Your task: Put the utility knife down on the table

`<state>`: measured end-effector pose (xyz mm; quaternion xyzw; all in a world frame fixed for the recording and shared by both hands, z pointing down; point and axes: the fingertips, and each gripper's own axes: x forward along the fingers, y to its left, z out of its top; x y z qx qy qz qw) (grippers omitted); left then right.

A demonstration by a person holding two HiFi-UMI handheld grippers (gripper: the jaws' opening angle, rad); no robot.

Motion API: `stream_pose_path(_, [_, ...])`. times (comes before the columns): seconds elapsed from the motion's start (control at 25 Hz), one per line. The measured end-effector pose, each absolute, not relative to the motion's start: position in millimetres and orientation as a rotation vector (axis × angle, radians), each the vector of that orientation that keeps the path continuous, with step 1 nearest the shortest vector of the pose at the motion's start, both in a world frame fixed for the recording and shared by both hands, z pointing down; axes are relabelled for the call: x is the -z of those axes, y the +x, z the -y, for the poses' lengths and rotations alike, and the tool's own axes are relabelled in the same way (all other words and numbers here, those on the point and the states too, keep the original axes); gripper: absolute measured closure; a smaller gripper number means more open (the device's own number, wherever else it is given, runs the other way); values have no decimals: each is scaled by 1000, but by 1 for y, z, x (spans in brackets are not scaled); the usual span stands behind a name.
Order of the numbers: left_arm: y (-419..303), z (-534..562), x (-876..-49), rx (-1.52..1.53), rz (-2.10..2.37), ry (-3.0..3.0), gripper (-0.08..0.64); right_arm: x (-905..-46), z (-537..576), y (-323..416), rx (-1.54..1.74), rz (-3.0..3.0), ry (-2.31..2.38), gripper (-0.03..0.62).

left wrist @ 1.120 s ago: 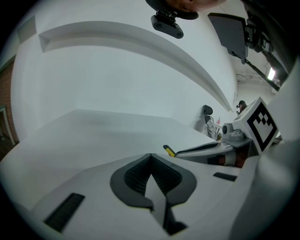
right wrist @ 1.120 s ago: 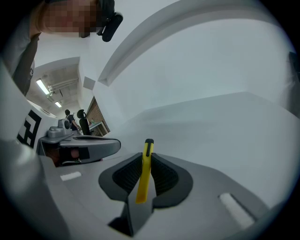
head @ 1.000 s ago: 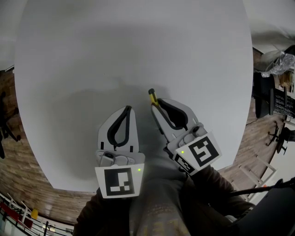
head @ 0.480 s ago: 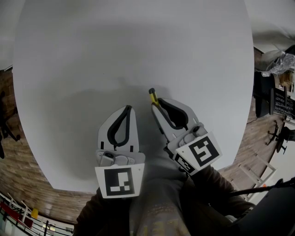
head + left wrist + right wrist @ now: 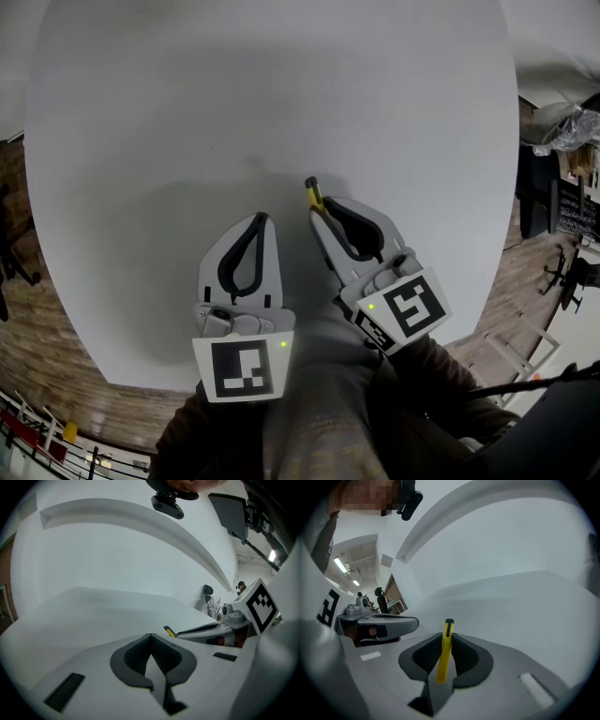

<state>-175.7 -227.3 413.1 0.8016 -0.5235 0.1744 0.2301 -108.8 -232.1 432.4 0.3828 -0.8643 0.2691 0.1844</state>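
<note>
R claw [image 5: 317,214] is clamping the yellow utility knife [image 5: 311,190], jaws closed on its body, black tip poking out fwd over the white bench [image 5: 281,94]. L claw [image 5: 262,221] is sitting just beside it, jaws together, holding nothing

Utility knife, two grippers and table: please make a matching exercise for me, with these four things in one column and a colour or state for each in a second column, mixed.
Column 1
1. utility knife
2. left gripper
3. right gripper
4. table

Column 2
A. shut, nothing between the jaws
B. white, lies below both grippers
C. yellow with a black tip
D. shut on a thin yellow thing

Pairs: 1-C, 2-A, 3-D, 4-B
</note>
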Motion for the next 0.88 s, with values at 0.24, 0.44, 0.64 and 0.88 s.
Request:
stream_pose_path(0.24, [-175,226,-414,-474,1441,2209,558,-435,231,-108,-751,2430,1082,529])
stream_pose_path(0.44, [-176,227,-414,-464,1448,2206,558,-435,232,-109,-747,2429,1083,529])
stream_pose_path(0.64, [-176,228,-413,-468,1446,2204,558,-434,233,-108,-743,2427,1086,528])
stream_pose_path(0.88, [-175,229,-413,-468,1444,2206,558,-437,232,-110,-755,2421,1058,504])
